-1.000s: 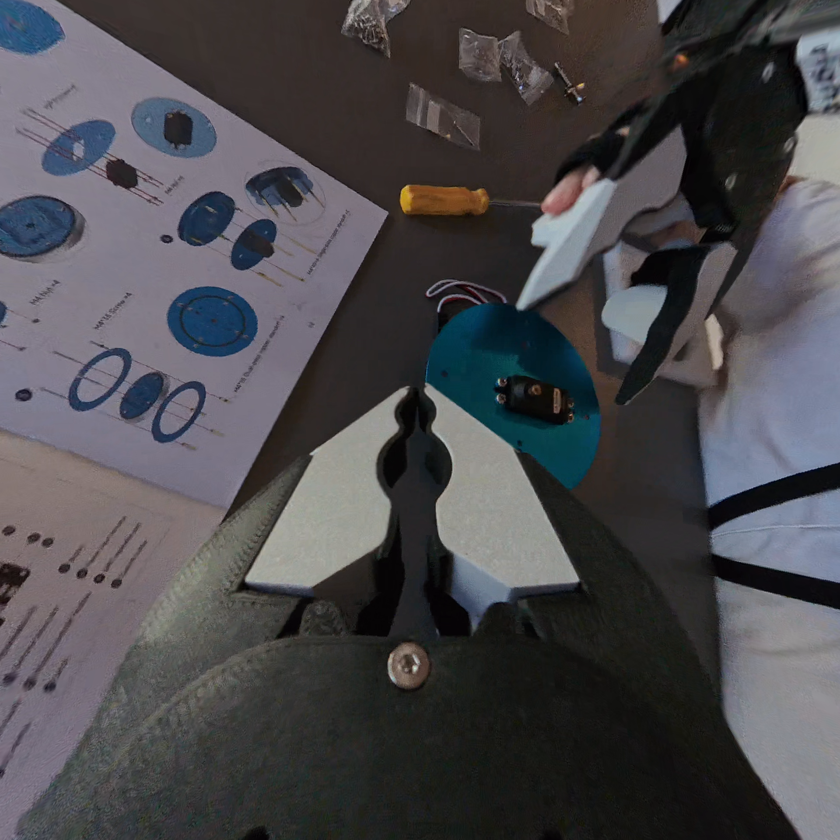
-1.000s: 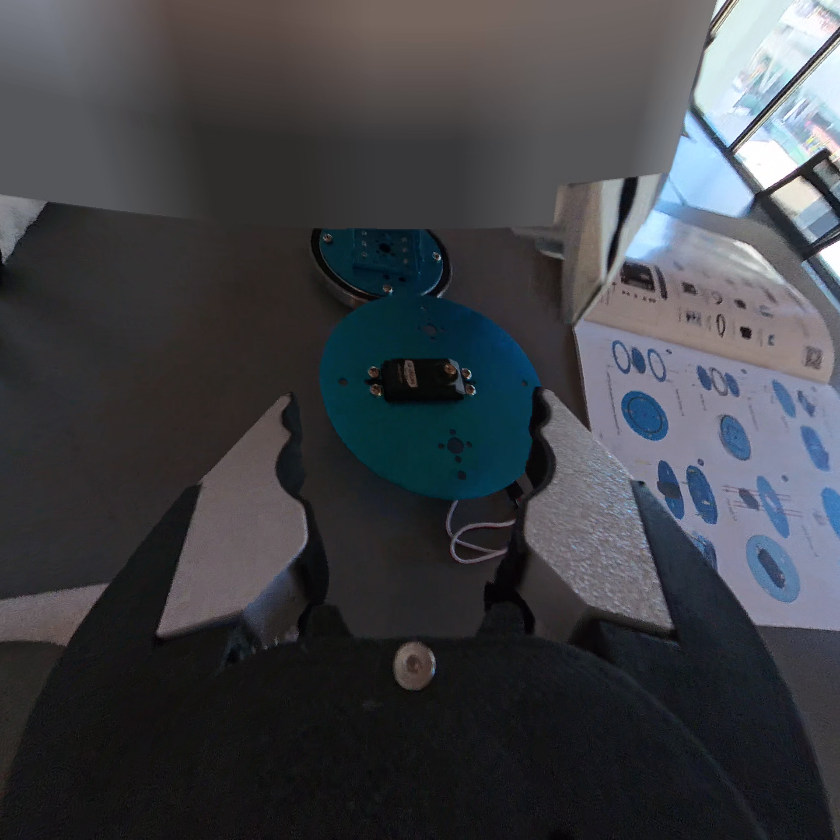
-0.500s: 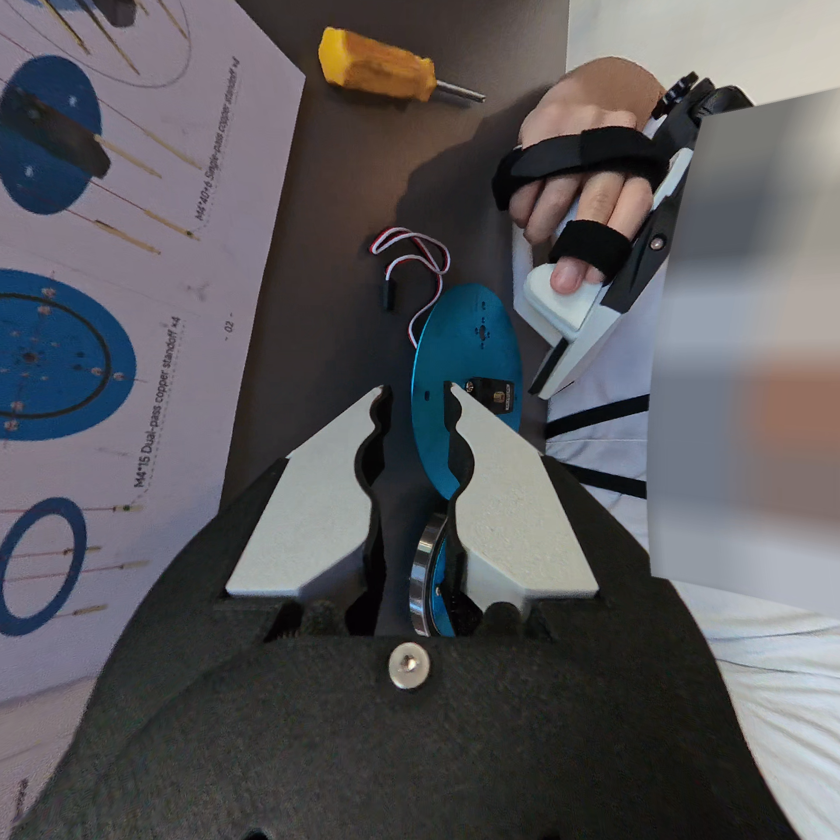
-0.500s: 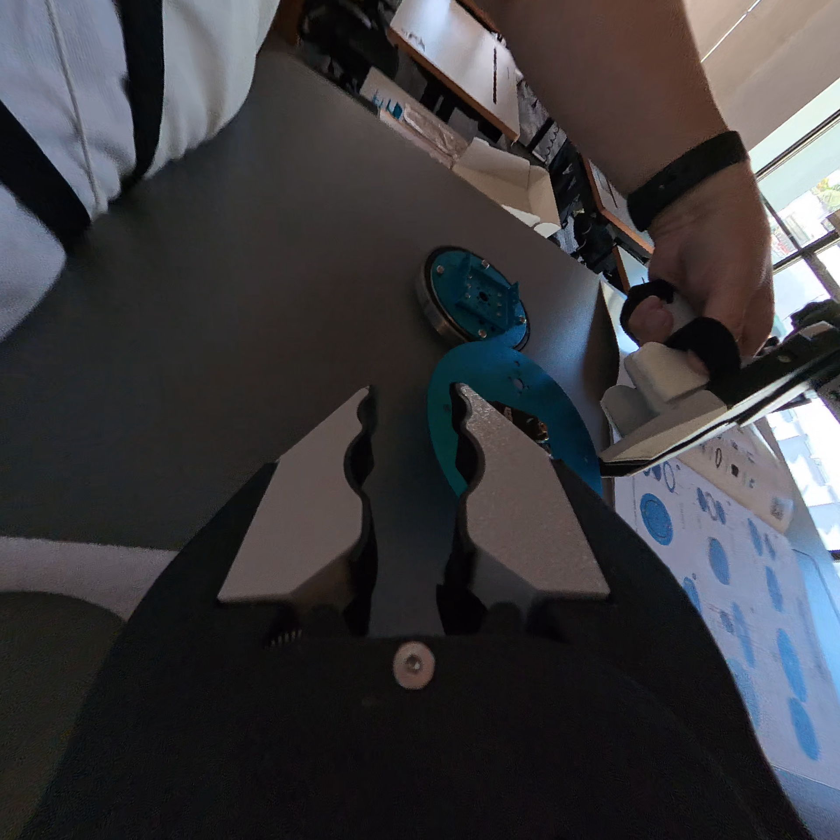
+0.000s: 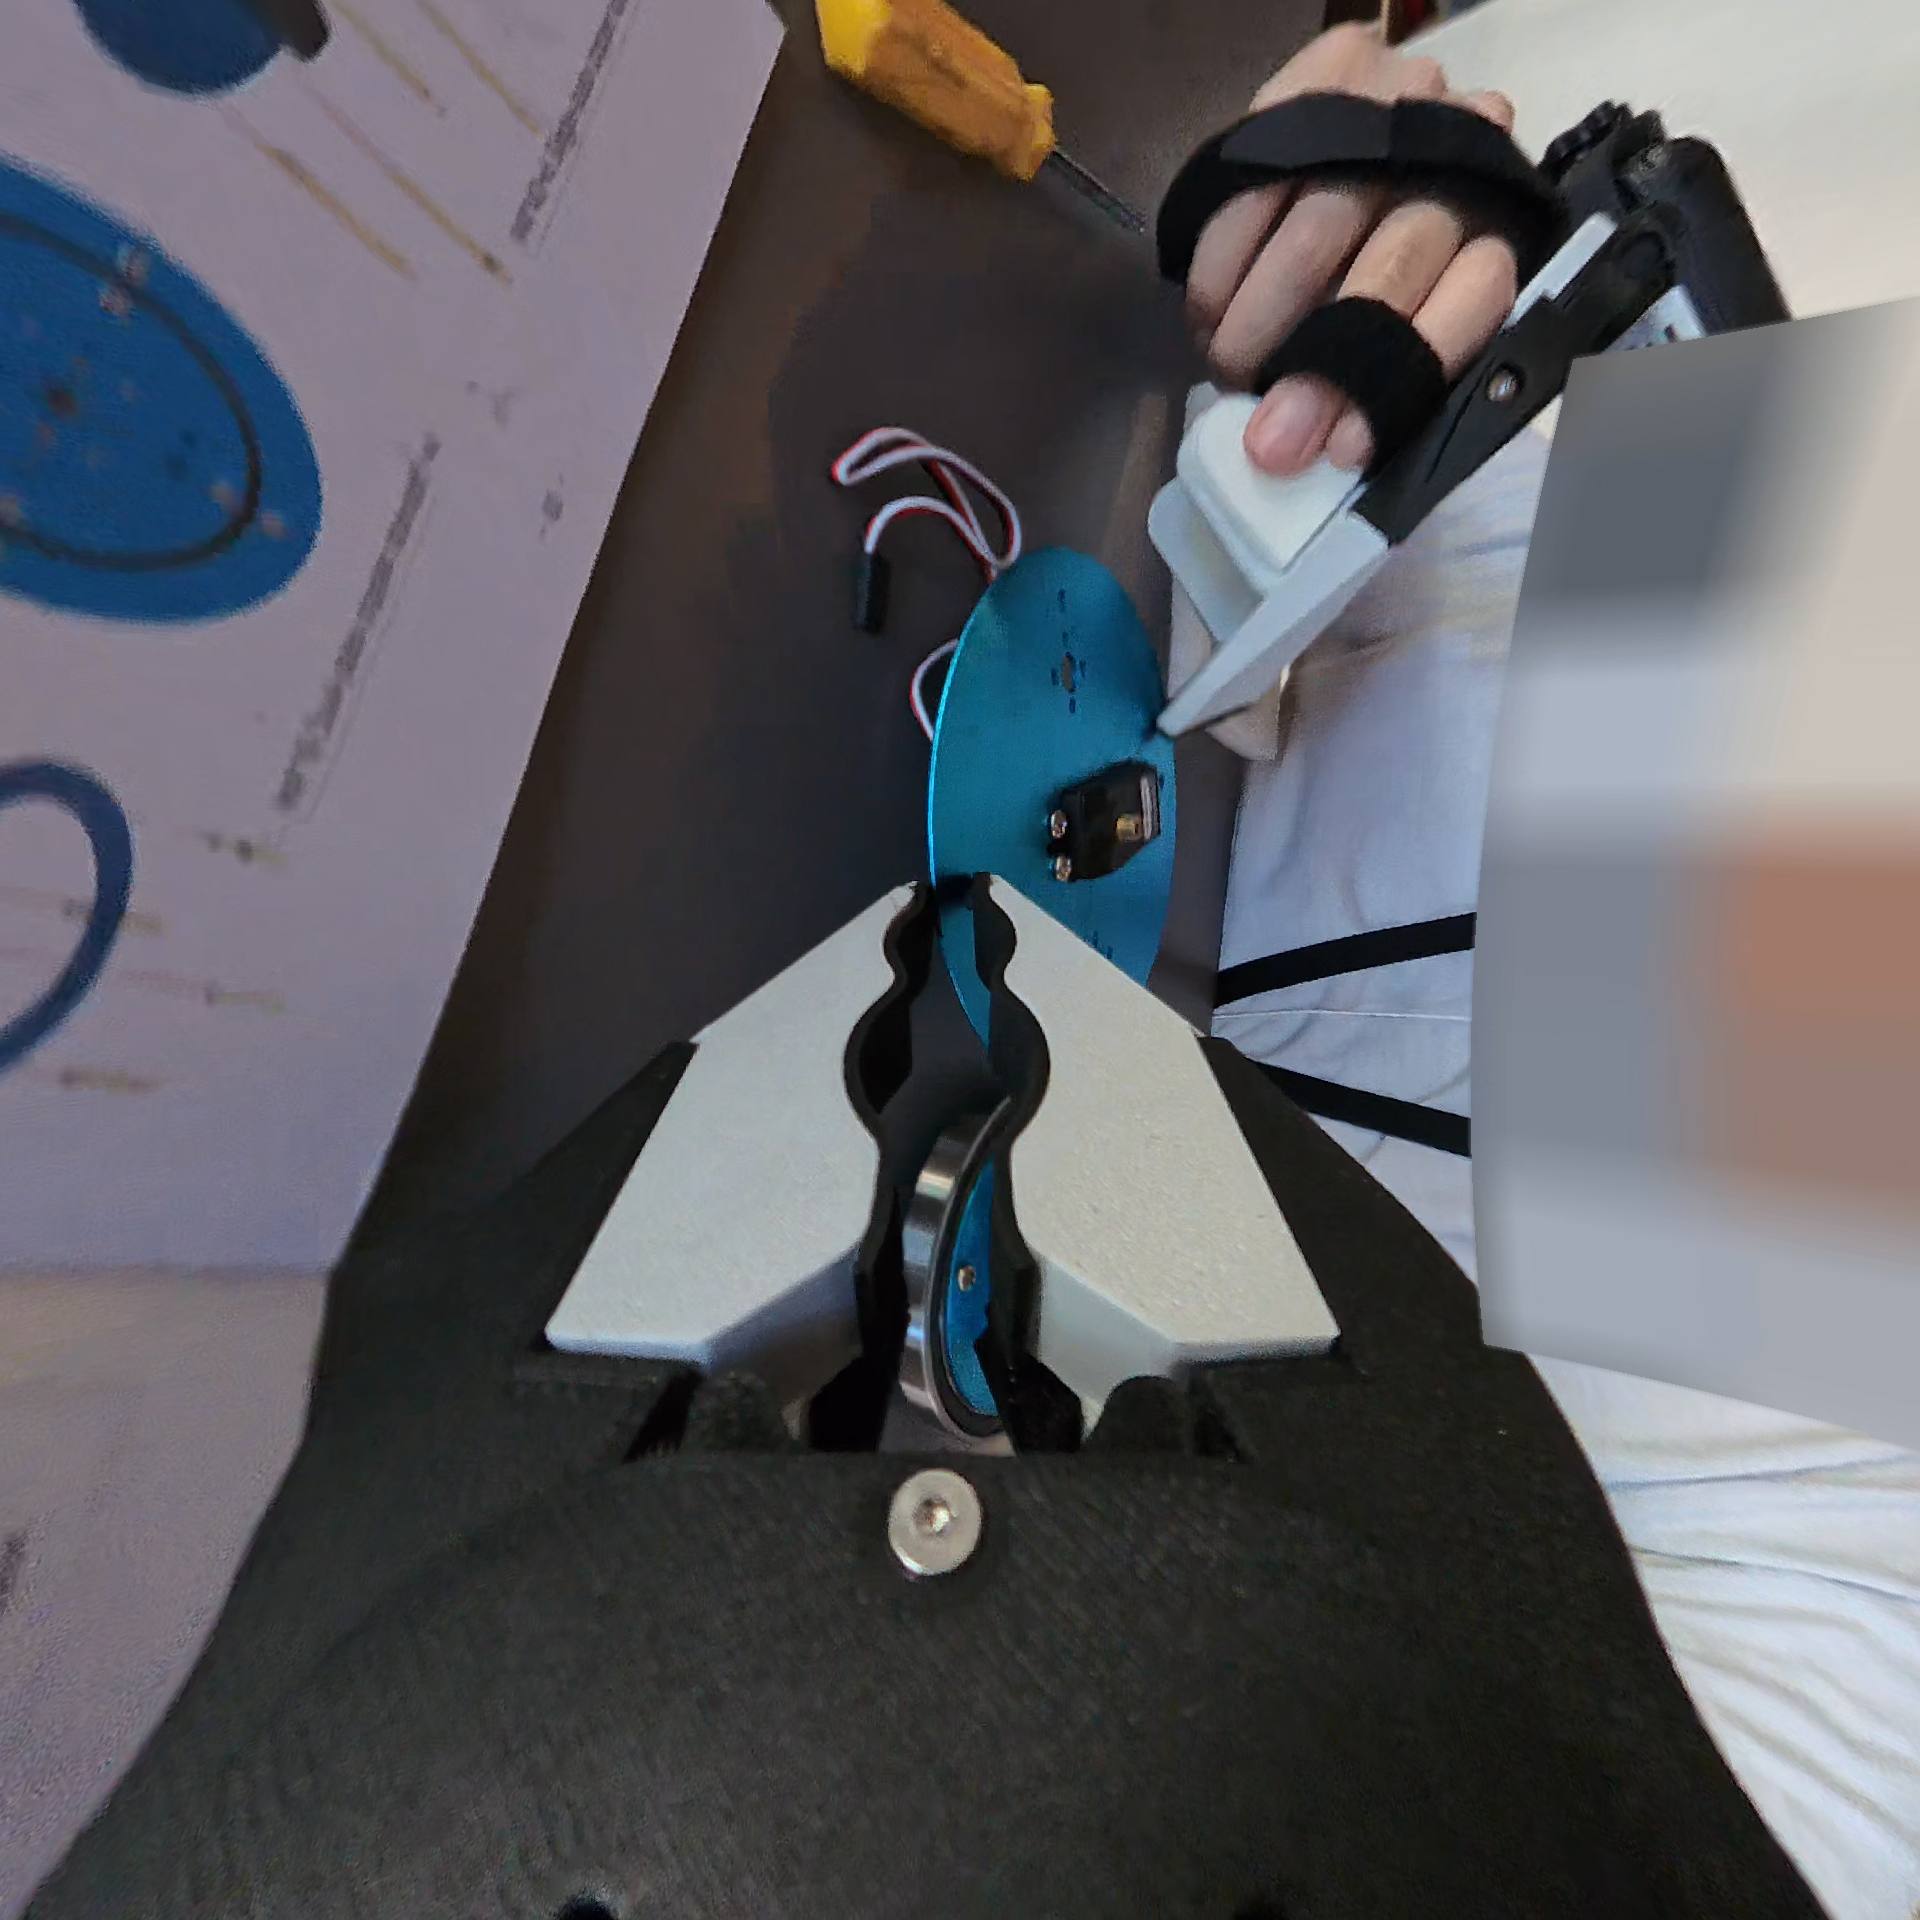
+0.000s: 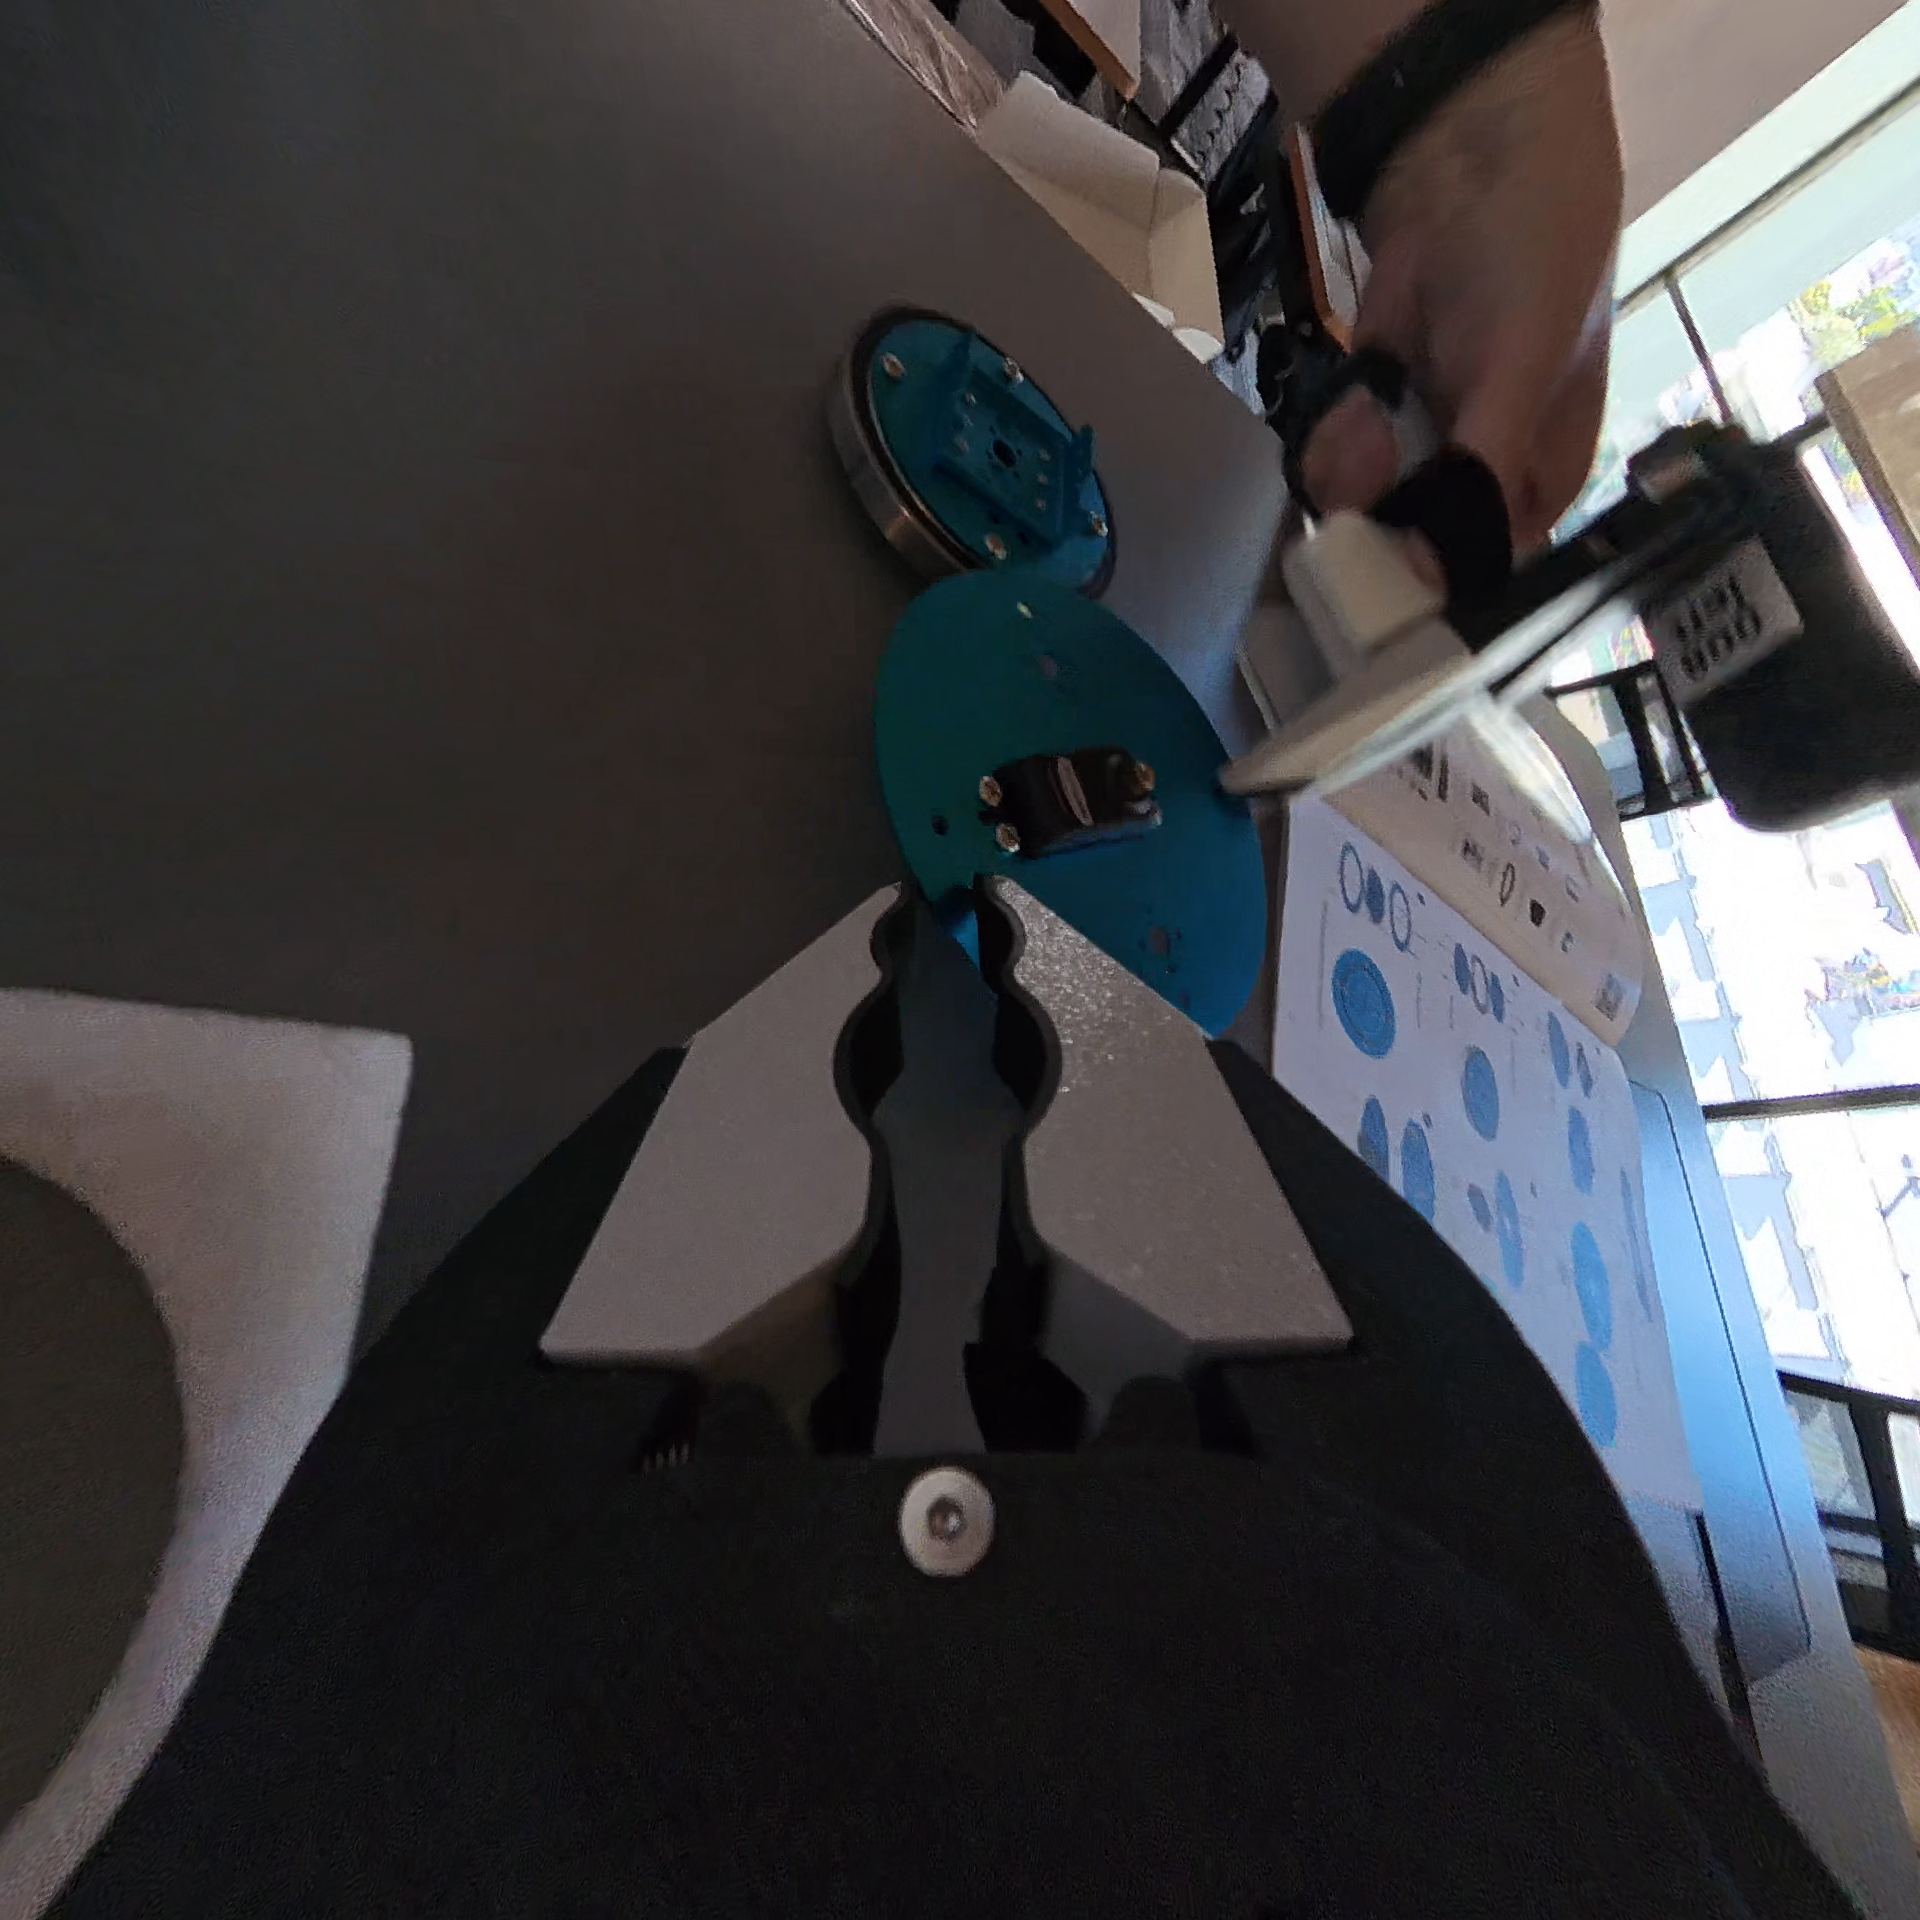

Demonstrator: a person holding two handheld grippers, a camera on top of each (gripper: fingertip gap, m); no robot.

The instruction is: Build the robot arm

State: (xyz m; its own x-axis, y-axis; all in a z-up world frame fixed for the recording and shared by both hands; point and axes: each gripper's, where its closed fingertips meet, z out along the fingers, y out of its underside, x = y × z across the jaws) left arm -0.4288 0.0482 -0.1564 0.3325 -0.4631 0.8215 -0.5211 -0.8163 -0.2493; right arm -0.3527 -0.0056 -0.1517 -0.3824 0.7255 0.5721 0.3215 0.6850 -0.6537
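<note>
Both the left gripper (image 5: 948, 885) and the right gripper (image 6: 948, 885) are clamped on the blue servo disc's (image 5: 1049, 769) edge above the dark counter (image 6: 468, 468).

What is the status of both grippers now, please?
Left gripper and right gripper: jaws shut on blue disc rim, opposite edges. Servo on disc. Bearing ring close behind it.

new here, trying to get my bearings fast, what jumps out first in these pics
The blue round plate with a black servo screwed to it stands out mid-frame, pinched at opposite edges by the left gripper and the right gripper. Just behind it on the dark table sits a steel-rimmed blue turntable bearing, and a yellow-handled screwdriver lies farther off.
</note>
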